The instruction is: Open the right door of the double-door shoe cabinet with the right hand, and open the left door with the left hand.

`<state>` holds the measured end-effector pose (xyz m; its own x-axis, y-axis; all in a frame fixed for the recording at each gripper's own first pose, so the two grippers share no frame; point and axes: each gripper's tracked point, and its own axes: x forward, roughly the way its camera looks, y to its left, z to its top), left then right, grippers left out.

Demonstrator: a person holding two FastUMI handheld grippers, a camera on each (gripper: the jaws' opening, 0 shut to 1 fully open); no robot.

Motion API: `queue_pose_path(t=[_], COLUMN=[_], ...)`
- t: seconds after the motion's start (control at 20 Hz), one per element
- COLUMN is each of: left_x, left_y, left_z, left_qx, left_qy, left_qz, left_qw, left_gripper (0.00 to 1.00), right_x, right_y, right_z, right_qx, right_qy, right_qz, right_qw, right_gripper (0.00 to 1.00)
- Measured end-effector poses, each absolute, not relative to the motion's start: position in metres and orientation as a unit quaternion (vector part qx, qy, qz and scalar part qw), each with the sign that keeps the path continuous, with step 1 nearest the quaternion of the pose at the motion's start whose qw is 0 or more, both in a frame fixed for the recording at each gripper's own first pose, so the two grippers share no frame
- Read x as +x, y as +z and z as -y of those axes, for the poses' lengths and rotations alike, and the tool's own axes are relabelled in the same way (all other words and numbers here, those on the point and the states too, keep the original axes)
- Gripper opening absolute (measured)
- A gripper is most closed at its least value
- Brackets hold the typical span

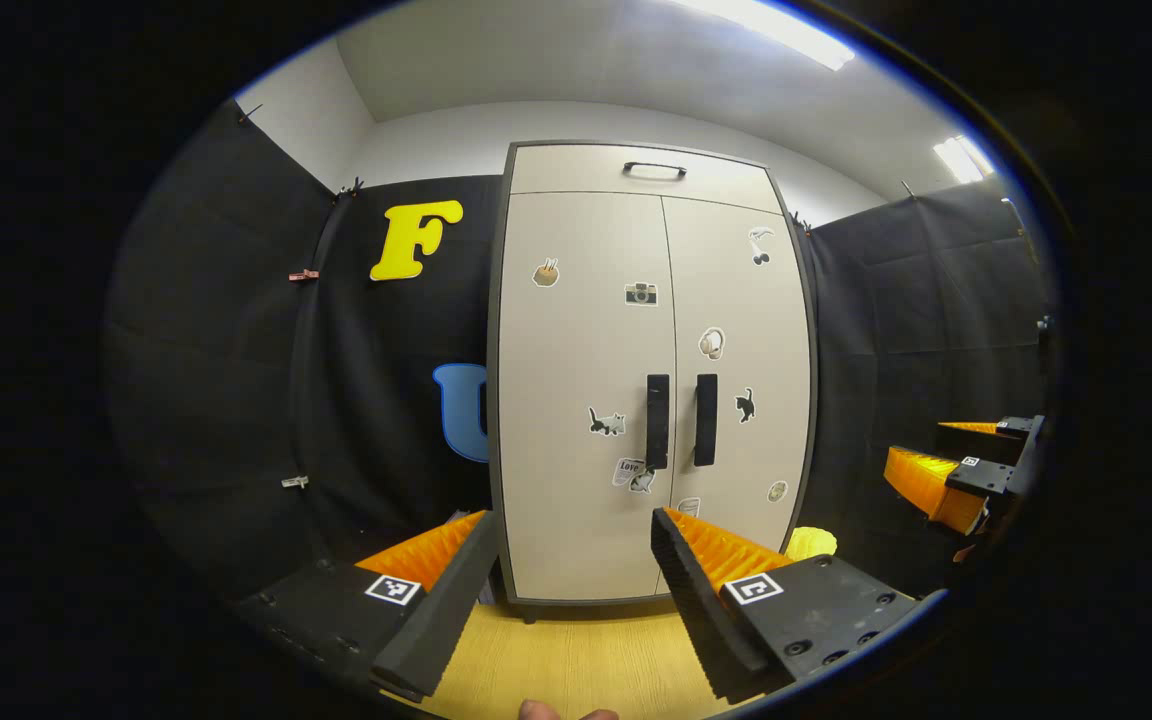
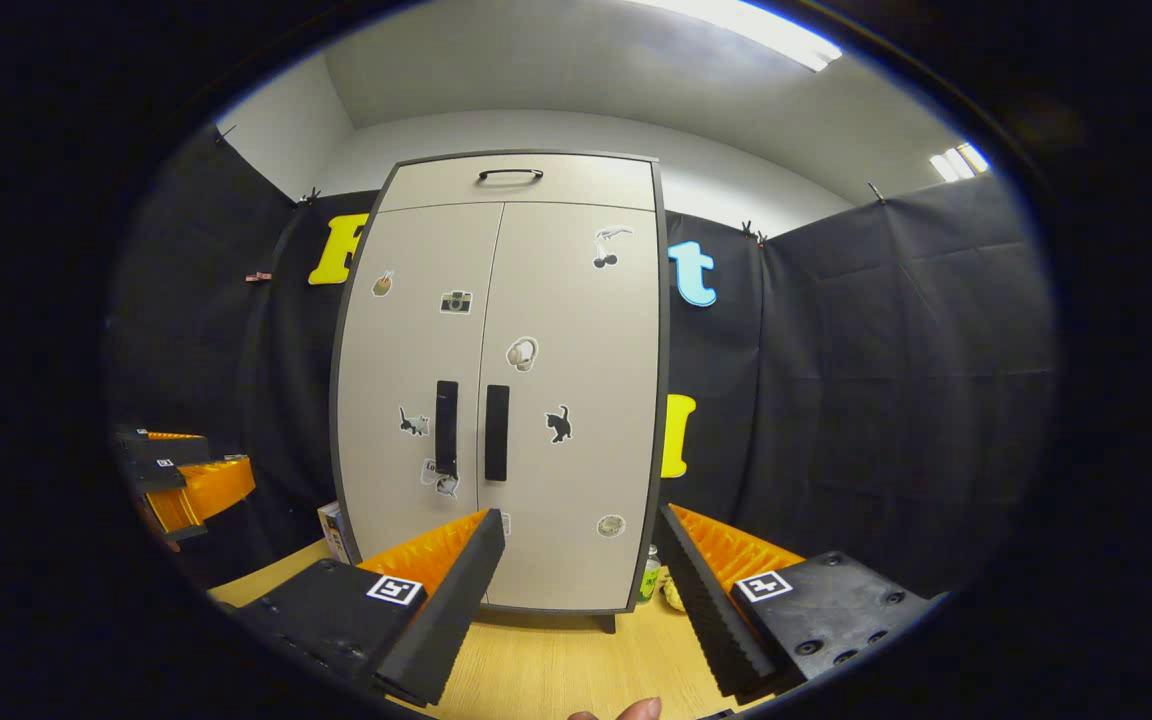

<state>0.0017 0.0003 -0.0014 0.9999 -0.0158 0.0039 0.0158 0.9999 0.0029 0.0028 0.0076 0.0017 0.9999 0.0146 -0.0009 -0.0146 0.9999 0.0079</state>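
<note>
Straight ahead of me on the wooden floor (image 1: 576, 660) stands the shoe cabinet (image 1: 651, 375), both doors flush and closed, its left handle (image 1: 657, 421) and right handle (image 1: 705, 419) side by side at the middle seam. My left gripper (image 1: 576, 570) is spread wide, holding nothing, well short of the cabinet. My right gripper (image 2: 581, 575) hangs wide apart too, empty, facing the right door (image 2: 576, 400).

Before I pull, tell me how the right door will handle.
The right door looks like a stiff flat panel, so it should swing as one piece rather than flex. Its handle is a slim vertical bar beside the centre seam, probably easy to pinch but possibly smooth. The cabinet is tall; a hard tug might rock it.
</note>
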Motion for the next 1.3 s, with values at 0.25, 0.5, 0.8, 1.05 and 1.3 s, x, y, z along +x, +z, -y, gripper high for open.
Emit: queue_pose_path(t=[0.25,0.5,0.8,1.05,1.3], left_x=[0.003,0.004,0.01,0.013,0.019], left_y=[-0.002,-0.001,-0.003,-0.015,-0.022], left_z=[-0.001,-0.001,-0.001,-0.005,-0.015], left_qx=[0.004,0.004,0.004,0.007,0.003], left_qy=[-0.005,-0.003,-0.002,0.001,0.005], left_qz=[0.001,0.004,0.001,-0.01,-0.017], left_qw=[1.0,1.0,1.0,1.0,1.0], left_gripper=[0.95,0.95,0.95,0.95,0.95], right_x=[0.006,0.011,0.033,0.08,0.134], right_y=[0.005,0.005,0.013,0.034,0.043], right_z=[-0.005,-0.004,-0.022,-0.044,-0.073], right_qx=[0.026,0.024,0.033,0.035,0.053], right_qy=[0.005,0.005,0.025,0.037,0.045], right_qz=[0.0,-0.002,-0.009,0.001,0.009], right_qw=[1.0,1.0,0.999,0.999,0.998], right_gripper=[0.98,0.98,0.98,0.98,0.98])
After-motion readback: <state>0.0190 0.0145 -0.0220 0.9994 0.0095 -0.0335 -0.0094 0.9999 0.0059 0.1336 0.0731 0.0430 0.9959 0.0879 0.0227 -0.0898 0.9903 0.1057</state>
